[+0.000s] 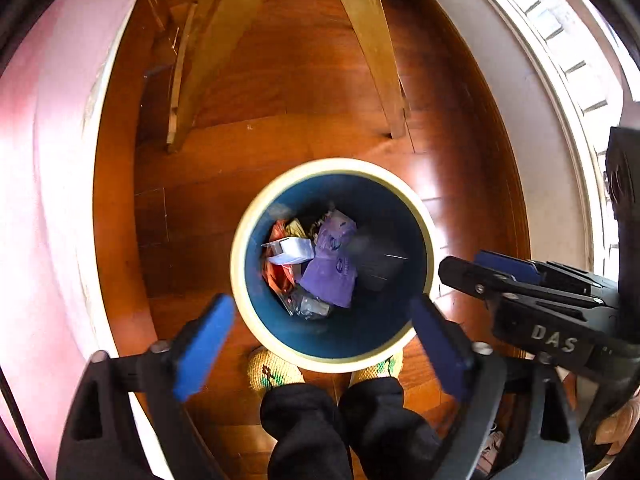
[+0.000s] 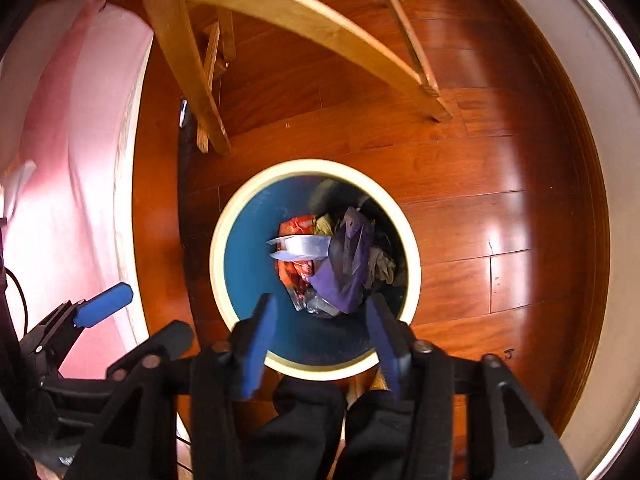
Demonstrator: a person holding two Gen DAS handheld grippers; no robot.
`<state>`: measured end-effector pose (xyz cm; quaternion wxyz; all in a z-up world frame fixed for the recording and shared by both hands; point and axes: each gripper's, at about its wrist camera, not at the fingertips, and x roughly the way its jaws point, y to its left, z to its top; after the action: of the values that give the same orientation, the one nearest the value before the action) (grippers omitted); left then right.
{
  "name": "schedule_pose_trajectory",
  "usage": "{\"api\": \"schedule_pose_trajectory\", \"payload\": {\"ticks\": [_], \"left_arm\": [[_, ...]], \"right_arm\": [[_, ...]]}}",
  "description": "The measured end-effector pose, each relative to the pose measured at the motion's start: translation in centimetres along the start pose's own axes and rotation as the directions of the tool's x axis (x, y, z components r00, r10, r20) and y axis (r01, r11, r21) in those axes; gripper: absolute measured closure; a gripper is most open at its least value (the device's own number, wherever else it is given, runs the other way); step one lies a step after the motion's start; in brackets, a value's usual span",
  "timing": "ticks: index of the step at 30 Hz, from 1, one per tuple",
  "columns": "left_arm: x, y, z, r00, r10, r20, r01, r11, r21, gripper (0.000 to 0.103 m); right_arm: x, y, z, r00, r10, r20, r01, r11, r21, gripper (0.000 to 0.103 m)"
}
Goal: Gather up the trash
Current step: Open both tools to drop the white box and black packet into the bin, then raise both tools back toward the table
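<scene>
On right gripper (image 1: 460,268): "DAS"

trash bin (image 1: 244,280): round, cream rim, blue inside, upright on wood floor, open top | trash inside: purple wrapper (image 1: 332,264) centre-right, white folded paper (image 1: 290,250) left of it, orange-red wrapper (image 1: 276,276) far left, clear plastic (image 1: 310,306) nearest, dark piece (image 1: 376,260) right
</scene>
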<state>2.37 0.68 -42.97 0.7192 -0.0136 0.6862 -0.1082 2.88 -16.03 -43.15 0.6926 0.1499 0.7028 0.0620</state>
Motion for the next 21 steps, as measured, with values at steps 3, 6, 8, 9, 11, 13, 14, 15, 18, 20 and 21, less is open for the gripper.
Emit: {"api": "schedule_pose_trajectory", "payload": {"ticks": [3, 6, 8, 9, 11, 13, 14, 15, 18, 20, 21], "left_arm": [[-1.1, -0.4, 0.3, 1.0, 0.016, 0.015, -0.016, 0.999, 0.03, 0.012], [-2.9, -1.3, 0.6, 0.999, 0.017, 0.03, -0.018, 0.998, 0.057, 0.013], [-4.6, -1.6, 0.5, 0.999, 0.025, 0.046, -0.028, 0.997, 0.069, 0.013], [-5.4, -1.8, 0.6, 0.998, 0.023, 0.051, -0.026, 0.997, 0.076, 0.013], [-6.8, -2.1, 1.0, 0.998, 0.018, 0.06, -0.023, 0.996, 0.089, 0.013], [-8.8, -2.7, 1.1, 0.997, 0.016, 0.073, -0.024, 0.994, 0.111, 0.013], [-10.0, -3.1, 1.1, 0.997, 0.015, 0.079, -0.024, 0.992, 0.124, 0.013], [-11.2, -3.5, 1.1, 0.996, 0.013, 0.085, -0.024, 0.99, 0.139, 0.013], [-15.3, -4.6, 1.0, 0.995, 0.005, 0.102, -0.025, 0.981, 0.193, 0.013], [-18.3, -5.3, 0.8, 0.993, 0.002, 0.12, -0.03, 0.972, 0.234, 0.013], [-19.9, -5.7, 0.8, 0.991, 0.001, 0.132, -0.035, 0.967, 0.251, 0.013]], "right_arm": [[-0.8, 0.2, 0.1, 1.0, 0.002, 0.018, -0.002, 1.0, 0.005, 0.055], [-2.1, 0.7, 0.1, 0.999, 0.001, 0.036, -0.001, 1.0, 0.002, 0.055], [-3.4, 1.0, 0.0, 0.999, -0.006, 0.049, 0.005, 1.0, 0.006, 0.055], [-4.1, 1.2, -0.1, 0.999, -0.004, 0.054, 0.004, 1.0, 0.007, 0.055], [-5.9, 1.5, -0.3, 0.998, -0.008, 0.066, 0.008, 1.0, 0.002, 0.055], [-7.8, 1.9, -0.6, 0.997, -0.01, 0.077, 0.011, 1.0, -0.01, 0.055], [-8.9, 2.2, -0.7, 0.997, -0.01, 0.081, 0.011, 1.0, -0.015, 0.055], [-10.0, 2.5, -0.9, 0.996, -0.01, 0.086, 0.012, 1.0, -0.02, 0.055], [-13.8, 3.6, -1.2, 0.995, -0.002, 0.101, 0.006, 0.999, -0.036, 0.055], [-16.6, 4.5, -1.5, 0.993, 0.009, 0.115, -0.002, 0.998, -0.055, 0.055], [-18.0, 5.0, -1.7, 0.992, 0.015, 0.124, -0.007, 0.998, -0.066, 0.055]]}}
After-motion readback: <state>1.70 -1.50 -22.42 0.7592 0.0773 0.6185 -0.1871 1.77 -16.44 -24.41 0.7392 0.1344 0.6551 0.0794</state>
